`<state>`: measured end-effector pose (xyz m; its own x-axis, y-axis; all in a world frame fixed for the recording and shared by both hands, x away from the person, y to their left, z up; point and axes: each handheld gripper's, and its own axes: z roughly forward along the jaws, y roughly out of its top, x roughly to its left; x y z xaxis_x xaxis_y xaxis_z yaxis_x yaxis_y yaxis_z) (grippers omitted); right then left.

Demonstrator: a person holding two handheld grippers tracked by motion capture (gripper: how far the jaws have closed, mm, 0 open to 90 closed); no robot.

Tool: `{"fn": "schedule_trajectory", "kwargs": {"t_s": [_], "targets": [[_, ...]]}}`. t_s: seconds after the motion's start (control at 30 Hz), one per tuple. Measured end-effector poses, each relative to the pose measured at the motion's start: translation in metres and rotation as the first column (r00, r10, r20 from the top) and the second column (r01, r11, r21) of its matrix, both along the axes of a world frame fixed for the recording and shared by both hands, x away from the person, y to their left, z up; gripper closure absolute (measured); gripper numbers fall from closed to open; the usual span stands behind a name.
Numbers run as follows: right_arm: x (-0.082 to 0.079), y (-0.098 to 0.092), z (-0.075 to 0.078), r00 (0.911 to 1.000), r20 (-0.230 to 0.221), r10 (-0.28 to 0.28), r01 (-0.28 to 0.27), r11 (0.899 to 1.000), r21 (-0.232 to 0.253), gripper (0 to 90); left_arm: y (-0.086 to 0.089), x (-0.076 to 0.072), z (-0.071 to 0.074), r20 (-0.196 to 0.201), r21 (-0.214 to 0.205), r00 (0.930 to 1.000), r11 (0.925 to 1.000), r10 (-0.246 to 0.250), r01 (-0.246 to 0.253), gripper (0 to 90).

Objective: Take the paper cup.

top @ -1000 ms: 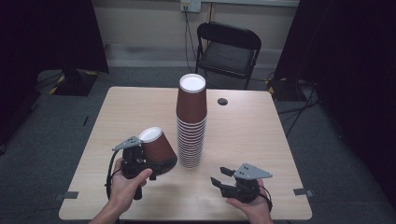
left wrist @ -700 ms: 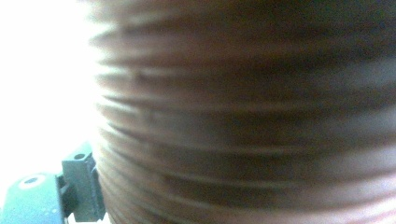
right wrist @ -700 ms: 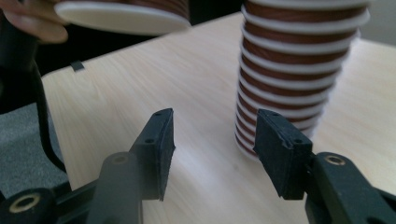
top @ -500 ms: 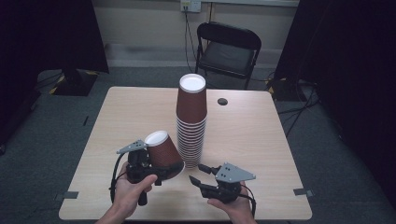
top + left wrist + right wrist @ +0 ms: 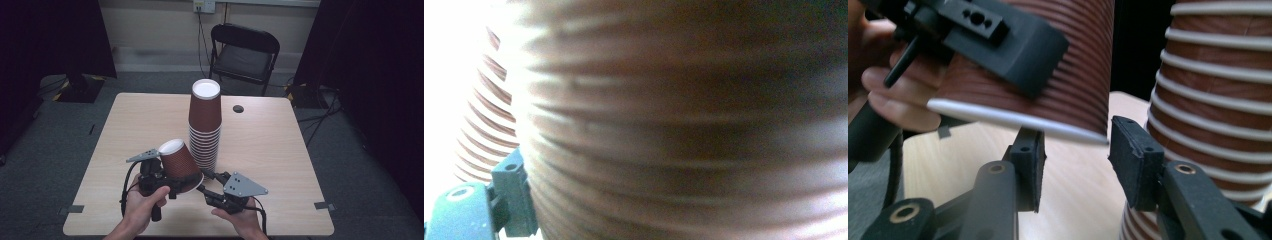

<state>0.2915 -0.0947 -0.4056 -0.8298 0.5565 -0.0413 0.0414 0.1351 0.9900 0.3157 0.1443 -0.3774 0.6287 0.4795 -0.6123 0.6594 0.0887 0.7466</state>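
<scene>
High view: my left claw (image 5: 172,182) clamps a tilted, upside-down ribbed brown cup (image 5: 179,162), while my right claw (image 5: 207,182) gapes empty at its rim.

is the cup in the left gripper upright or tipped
Tipped, upside down: the cup leans in the left gripper, white base up, rim low.

A light wooden table (image 5: 125,135) stands on grey carpet (image 5: 50,145). Near the table's far edge lies a small dark round disc (image 5: 238,108). Beyond that edge stands a black folding chair (image 5: 243,55), and on the wall behind the chair sits a power outlet (image 5: 204,6).
</scene>
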Motion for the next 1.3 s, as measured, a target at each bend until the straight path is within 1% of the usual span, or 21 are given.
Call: {"fn": "schedule_trajectory", "kwargs": {"t_s": [0.03,0.13,0.2,0.23,0.3,0.37,0.4,0.5,0.57,0.67,0.73,0.8,0.9,0.93,0.97,1.03,1.1,1.17,1.2,1.23,1.3], "targets": [[0.000,0.001,0.001,1.0000,0.004,-0.002,0.002,1.000,0.008,59.5,0.000,0.000,0.000,-0.013,-0.023,0.9999,0.9997,-0.006,0.006,11.6],[0.003,0.004,0.002,0.9993,0.038,-0.004,0.002,0.999,0.034,61.3,-0.001,0.000,0.002,-0.035,-0.062,0.9992,0.9980,-0.017,0.015,11.6],[0.004,0.006,0.003,0.9985,0.054,-0.006,0.003,0.999,0.051,62.3,-0.001,-0.002,0.003,-0.030,-0.104,0.9995,0.9946,-0.009,0.006,11.6],[0.005,0.007,0.004,0.9980,0.064,-0.005,0.001,0.998,0.056,62.9,-0.001,-0.003,0.004,-0.025,-0.110,0.9996,0.9939,-0.011,0.008,11.6],[0.006,0.009,0.006,0.9960,0.089,-0.007,0.002,0.999,0.054,63.1,0.000,-0.003,0.004,-0.035,-0.127,0.9992,0.9919,-0.017,0.012,11.6],[0.008,0.011,0.008,0.9943,0.107,-0.003,-0.003,0.998,0.059,63.7,0.000,-0.004,0.005,-0.044,-0.140,0.9988,0.9900,-0.021,0.015,11.7],[0.009,0.012,0.009,0.9938,0.111,0.003,-0.010,0.998,0.064,63.7,-0.001,-0.005,0.005,-0.039,-0.141,0.9989,0.9898,-0.026,0.020,11.7],[0.011,0.016,0.010,0.9909,0.134,0.005,-0.015,0.997,0.072,64.4,-0.004,-0.007,0.005,-0.049,-0.141,0.9979,0.9894,-0.043,0.036,11.7],[0.011,0.018,0.011,0.9898,0.143,-0.003,-0.010,0.996,0.085,65.2,-0.004,-0.007,0.005,-0.044,-0.143,0.9980,0.9890,-0.044,0.038,11.7],[0.012,0.018,0.011,0.9868,0.161,-0.012,-0.004,0.995,0.099,70.3,-0.003,-0.006,0.006,-0.053,-0.158,0.9967,0.9860,-0.062,0.053,11.5],[0.012,0.018,0.011,0.9846,0.174,-0.017,0.001,0.996,0.090,71.0,-0.002,-0.005,0.005,-0.060,-0.162,0.9958,0.9851,-0.069,0.058,11.5],[0.012,0.019,0.011,0.9846,0.173,-0.023,0.006,0.995,0.095,71.6,-0.003,-0.004,0.004,-0.072,-0.174,0.9948,0.9831,-0.071,0.058,11.5],[0.014,0.020,0.011,0.9839,0.174,-0.041,0.023,0.994,0.105,73.5,-0.004,-0.004,0.002,-0.077,-0.189,0.9944,0.9804,-0.073,0.057,11.5],[0.014,0.021,0.011,0.9838,0.173,-0.047,0.028,0.994,0.110,74.4,-0.005,-0.003,0.002,-0.078,-0.203,0.9945,0.9777,-0.070,0.053,11.3],[0.014,0.021,0.011,0.9835,0.173,-0.053,0.033,0.993,0.115,75.7,-0.005,-0.004,0.001,-0.065,-0.214,0.9956,0.9755,-0.067,0.051,11.2],[0.015,0.021,0.012,0.9811,0.184,-0.060,0.039,0.992,0.116,78.3,-0.005,-0.004,0.001,-0.050,-0.218,0.9963,0.9743,-0.069,0.057,10.7],[0.014,0.021,0.013,0.9817,0.180,-0.062,0.039,0.991,0.127,79.7,-0.005,-0.003,0.001,-0.036,-0.235,0.9969,0.9702,-0.071,0.060,10.2],[0.015,0.021,0.014,0.9811,0.183,-0.065,0.041,0.990,0.132,80.2,-0.005,-0.004,0.001,-0.012,-0.231,0.9977,0.9711,-0.067,0.062,9.5],[0.015,0.021,0.015,0.9807,0.185,-0.064,0.039,0.990,0.133,80.4,-0.005,-0.004,0.002,-0.010,-0.229,0.9977,0.9713,-0.068,0.064,9.3],[0.014,0.021,0.015,0.9801,0.188,-0.065,0.040,0.990,0.132,80.6,-0.006,-0.004,0.002,0.002,-0.238,0.9978,0.9691,-0.067,0.065,9.0],[0.014,0.019,0.016,0.9810,0.181,-0.070,0.045,0.989,0.139,83.8,-0.005,-0.003,0.002,0.027,-0.240,0.9982,0.9690,-0.054,0.059,8.5]]}}
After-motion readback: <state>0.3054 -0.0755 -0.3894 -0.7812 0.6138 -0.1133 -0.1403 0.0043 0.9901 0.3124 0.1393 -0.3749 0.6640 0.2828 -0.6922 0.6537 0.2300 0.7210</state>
